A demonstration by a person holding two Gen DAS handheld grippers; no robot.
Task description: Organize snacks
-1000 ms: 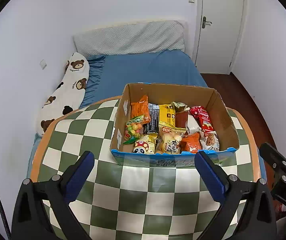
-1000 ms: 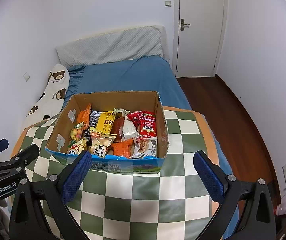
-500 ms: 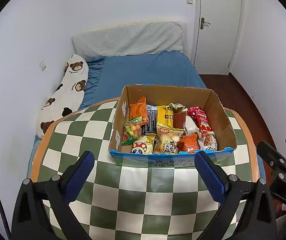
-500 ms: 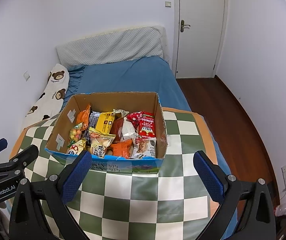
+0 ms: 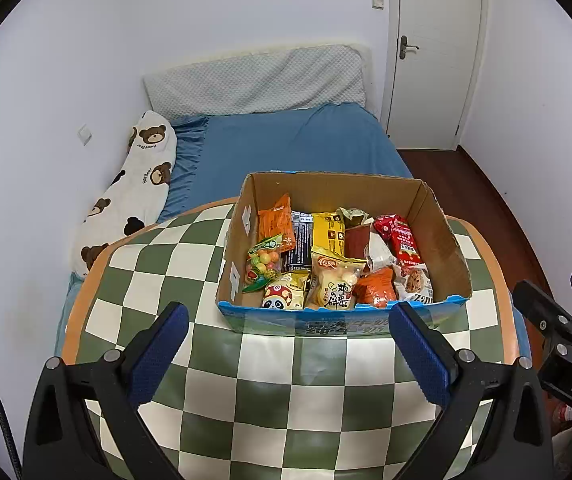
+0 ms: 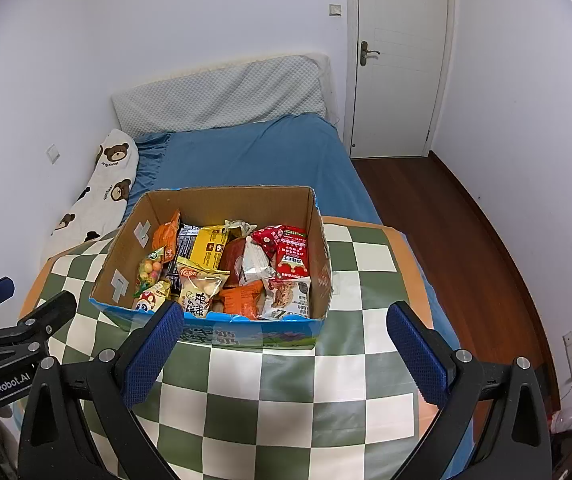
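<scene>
An open cardboard box (image 5: pixel 442 236) with a blue front stands on the green-and-white checked table (image 5: pixel 286 392). It holds several snack packets: an orange one (image 5: pixel 274 220), a yellow one (image 5: pixel 328 232), a red one (image 5: pixel 402 238), a candy bag (image 5: pixel 264 260) and a panda packet (image 5: pixel 284 296). My left gripper (image 5: pixel 286 348) is open and empty, short of the box's front. The same box (image 6: pixel 126 248) shows in the right wrist view, where my right gripper (image 6: pixel 286 348) is open and empty before it. Each gripper shows at the edge of the other's view.
A bed with a blue sheet (image 5: pixel 286 144) lies behind the table, with a bear-print pillow (image 5: pixel 134 184) along the left wall. A white door (image 6: pixel 398 56) is at the back right, with wooden floor (image 6: pixel 466 232) to the right of the table.
Both grippers have drawn back slightly and risen a little; the box sits a bit lower and farther in both views. Both stay open.
</scene>
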